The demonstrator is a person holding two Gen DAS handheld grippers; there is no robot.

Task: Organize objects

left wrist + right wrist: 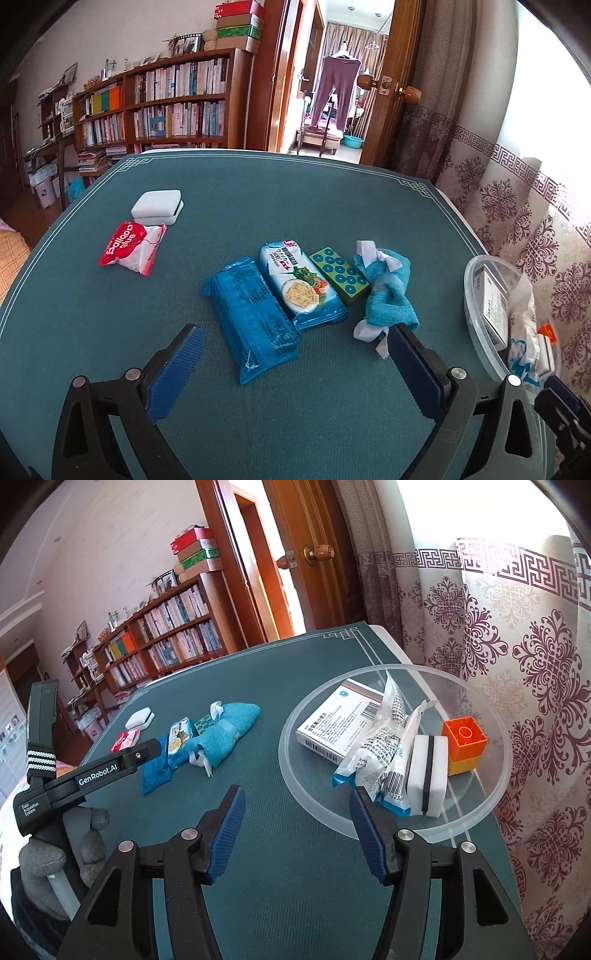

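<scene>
Left gripper (295, 363) is seen with jaws spread wide, nothing clamped; a dark blue snack pack (251, 321) lies on the table between and just ahead of the fingers. The right-side pad touches or overlaps the fringe of a teal cloth (384, 291) with white ribbon; actual contact cannot be told. Beside the dark pack, a light blue cracker pack (301, 282) is laid, then a green dotted block (340, 275) against the cloth. Further off, a red "Balloon glue" packet (131, 247) and a white sponge (157, 206) are placed near the far left of the green table mat (258, 192).

Right gripper (297, 814) is seen parted and empty, hovering at the near rim of a clear round container (291, 760). Inside the container are found a white medicine box (332, 723), a crinkled blue-white wrapper (376, 753), a white sponge with black stripe (428, 775), and an orange block on a yellow one (463, 738). A gloved hand (62, 853) is seen holding the left gripper at the left edge.
</scene>
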